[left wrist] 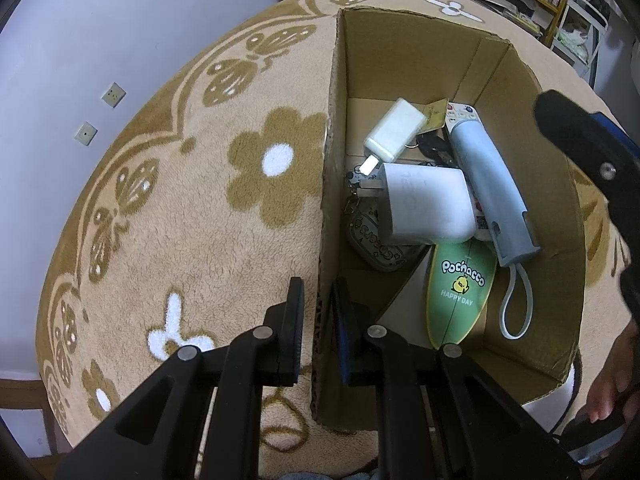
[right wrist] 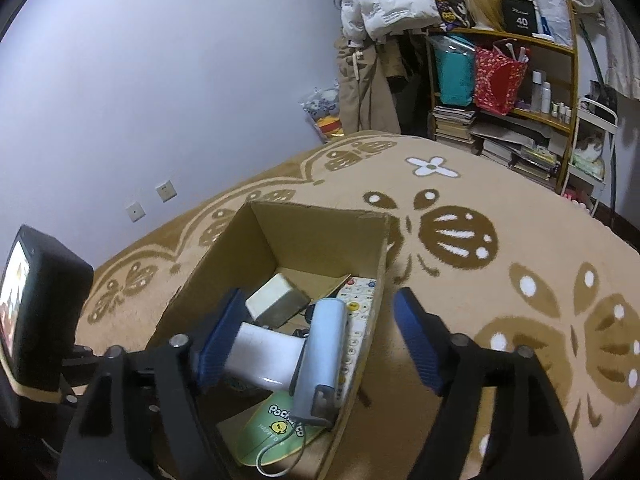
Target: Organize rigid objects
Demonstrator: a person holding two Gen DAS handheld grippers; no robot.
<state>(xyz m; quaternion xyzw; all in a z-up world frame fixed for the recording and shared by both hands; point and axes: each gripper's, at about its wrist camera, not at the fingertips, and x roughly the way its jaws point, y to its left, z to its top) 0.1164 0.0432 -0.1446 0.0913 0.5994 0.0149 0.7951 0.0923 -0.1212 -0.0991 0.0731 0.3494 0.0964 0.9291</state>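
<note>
On the rug (left wrist: 180, 208), my left gripper (left wrist: 316, 332) clamps the box (left wrist: 400, 60) wall; my right gripper (right wrist: 320, 344) hangs open above it. Charger (left wrist: 424, 204), blue cylinder (left wrist: 488, 184) and remote (right wrist: 356, 320) lie inside. Likely next: fetch another item.

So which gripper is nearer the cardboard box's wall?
Left. The left gripper is shut on the cardboard box at its near-left wall. The right gripper hangs open above the box, straddling the right wall without touching it.

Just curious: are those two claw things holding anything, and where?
The left gripper is shut on the cardboard box, pinching its side wall at the rim. The right gripper is open, holding nothing.
</note>
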